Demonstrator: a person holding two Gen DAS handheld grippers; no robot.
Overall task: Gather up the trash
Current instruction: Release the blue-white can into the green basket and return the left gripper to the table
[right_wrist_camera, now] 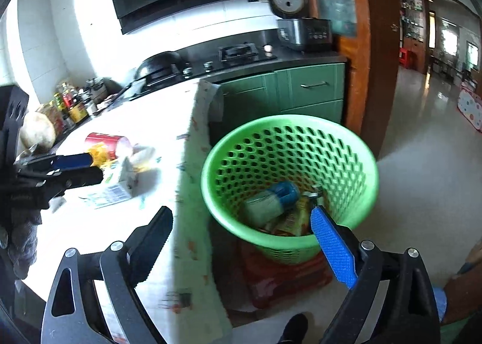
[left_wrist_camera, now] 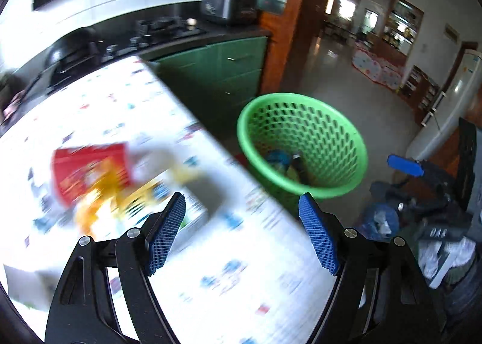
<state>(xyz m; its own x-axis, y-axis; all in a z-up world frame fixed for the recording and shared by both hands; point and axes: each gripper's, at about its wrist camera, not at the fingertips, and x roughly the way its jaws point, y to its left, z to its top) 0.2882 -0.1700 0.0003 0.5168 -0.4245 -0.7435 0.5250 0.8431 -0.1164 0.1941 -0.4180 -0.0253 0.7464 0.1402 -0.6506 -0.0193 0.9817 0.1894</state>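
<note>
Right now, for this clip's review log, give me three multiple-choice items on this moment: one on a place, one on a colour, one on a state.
1. Where does the basket stand?
A. On the table
B. On the floor beside the table
C. On the stove

2. What colour is the basket?
A. Green
B. Red
C. White

3. How are the jaws of the right hand-held gripper?
A. Shut on a bottle
B. Shut on nothing
C. Open, holding nothing

Answers:
1. B, since the right wrist view shows it below the table edge, on the floor.
2. A, as its perforated wall and rim are green in both views.
3. C, as its fingers stand wide apart over the basket with nothing between them.
</note>
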